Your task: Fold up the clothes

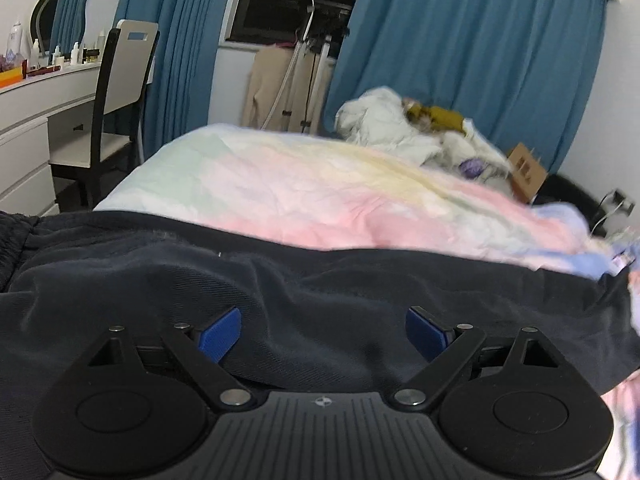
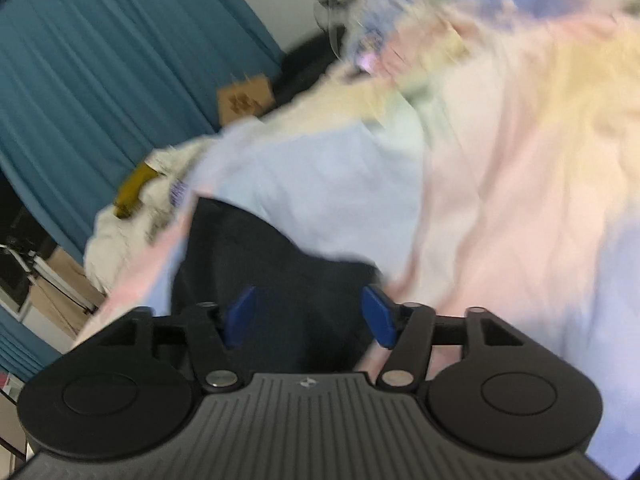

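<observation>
One dark navy garment (image 1: 320, 280) spread along the pastel bedspread's (image 1: 300, 192) near edge for folding; left gripper (image 1: 322, 334) and right gripper (image 2: 310, 316) poised over it, jaws apart, holding nothing.

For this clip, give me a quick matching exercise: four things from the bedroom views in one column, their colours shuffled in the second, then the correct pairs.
Things:
1. garment under the left gripper
2. curtains
3. bedspread
4. box at the far side of the bed

Colours:
A. teal blue
B. brown cardboard
C. dark navy
D. pastel pink, yellow and pale green

Pairs: 1-C, 2-A, 3-D, 4-B
</observation>
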`<state>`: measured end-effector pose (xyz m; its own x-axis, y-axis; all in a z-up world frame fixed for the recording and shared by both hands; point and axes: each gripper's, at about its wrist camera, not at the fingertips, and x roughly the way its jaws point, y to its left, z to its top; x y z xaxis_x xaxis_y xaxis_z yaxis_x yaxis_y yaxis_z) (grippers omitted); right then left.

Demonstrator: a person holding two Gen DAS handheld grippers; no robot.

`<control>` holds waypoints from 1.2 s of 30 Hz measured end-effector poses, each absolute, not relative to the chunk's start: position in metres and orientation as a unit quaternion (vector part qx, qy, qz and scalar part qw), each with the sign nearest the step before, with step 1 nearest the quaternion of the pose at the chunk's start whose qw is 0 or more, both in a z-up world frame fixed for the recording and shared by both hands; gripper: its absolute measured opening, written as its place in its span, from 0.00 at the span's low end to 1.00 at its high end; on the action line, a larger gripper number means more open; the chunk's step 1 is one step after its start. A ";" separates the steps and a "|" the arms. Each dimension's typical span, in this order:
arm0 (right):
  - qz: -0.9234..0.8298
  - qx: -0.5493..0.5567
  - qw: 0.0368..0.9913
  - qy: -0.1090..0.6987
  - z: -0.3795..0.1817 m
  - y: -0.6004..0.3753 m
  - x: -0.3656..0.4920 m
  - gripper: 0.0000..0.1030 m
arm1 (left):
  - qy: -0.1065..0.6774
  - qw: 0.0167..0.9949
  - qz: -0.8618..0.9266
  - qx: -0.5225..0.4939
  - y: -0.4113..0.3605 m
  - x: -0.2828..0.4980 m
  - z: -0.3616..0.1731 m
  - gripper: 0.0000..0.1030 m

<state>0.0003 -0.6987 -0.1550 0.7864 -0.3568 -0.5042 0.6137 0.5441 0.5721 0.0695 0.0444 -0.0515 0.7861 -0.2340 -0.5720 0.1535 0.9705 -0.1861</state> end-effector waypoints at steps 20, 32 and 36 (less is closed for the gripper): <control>-0.173 0.519 0.813 0.202 -0.208 -0.705 0.026 0.88 | 0.341 0.935 -0.075 -0.066 0.031 0.102 -0.071 0.89; -0.242 0.394 0.872 0.163 -0.154 -0.671 0.030 0.08 | 0.352 0.932 -0.072 -0.049 0.027 0.111 -0.078 0.89; -0.209 0.297 0.923 0.129 -0.088 -0.625 0.035 0.08 | 0.354 0.931 -0.072 -0.047 0.028 0.109 -0.075 0.89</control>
